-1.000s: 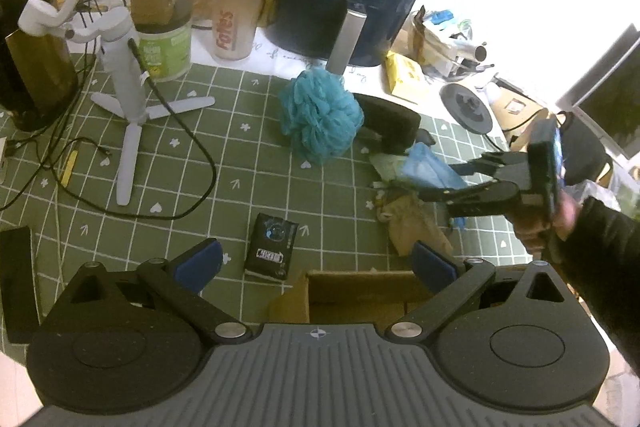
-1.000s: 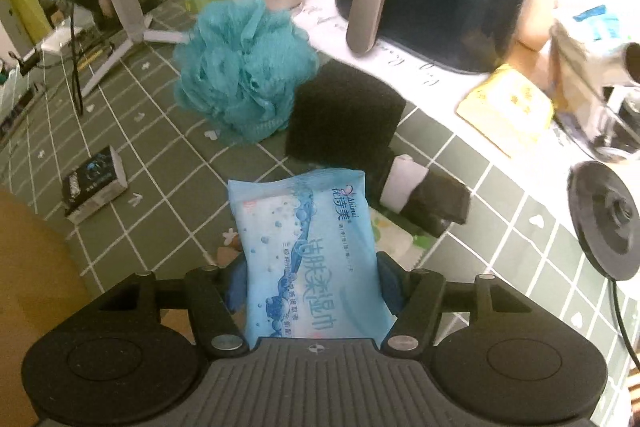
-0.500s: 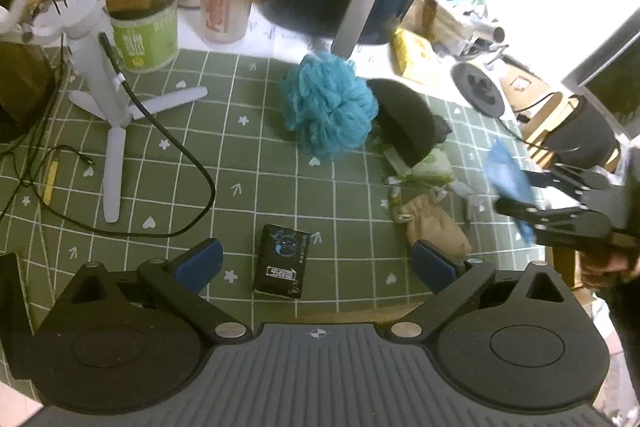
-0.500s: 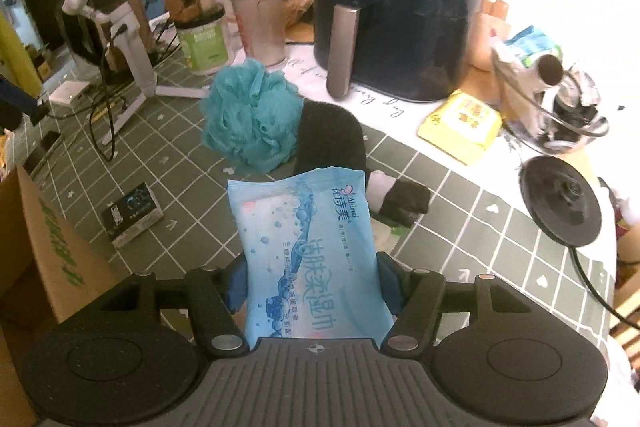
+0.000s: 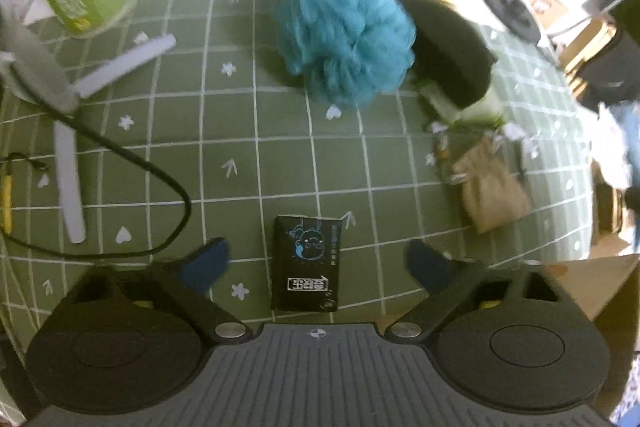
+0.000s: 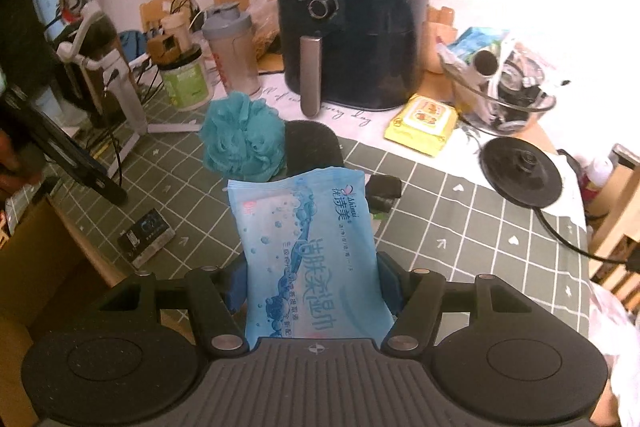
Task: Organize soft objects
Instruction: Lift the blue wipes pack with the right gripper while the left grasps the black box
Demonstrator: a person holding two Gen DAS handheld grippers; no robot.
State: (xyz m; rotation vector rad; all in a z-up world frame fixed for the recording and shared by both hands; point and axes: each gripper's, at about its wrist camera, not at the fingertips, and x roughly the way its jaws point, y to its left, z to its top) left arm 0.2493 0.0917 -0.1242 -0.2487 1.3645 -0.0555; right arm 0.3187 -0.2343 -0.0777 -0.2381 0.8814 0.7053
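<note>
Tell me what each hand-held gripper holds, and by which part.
Right hand-held gripper: blue wipes pack, pinched by its two long sides near the lower end. Left hand-held gripper: open, holding nothing.

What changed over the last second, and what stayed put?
The right gripper rose and drew back from the mat, carrying the blue wipes pack. The left gripper moved in low, open fingers now flanking the black packet without touching it. The teal loofah, black sponge and tan pouch stayed put.
</note>
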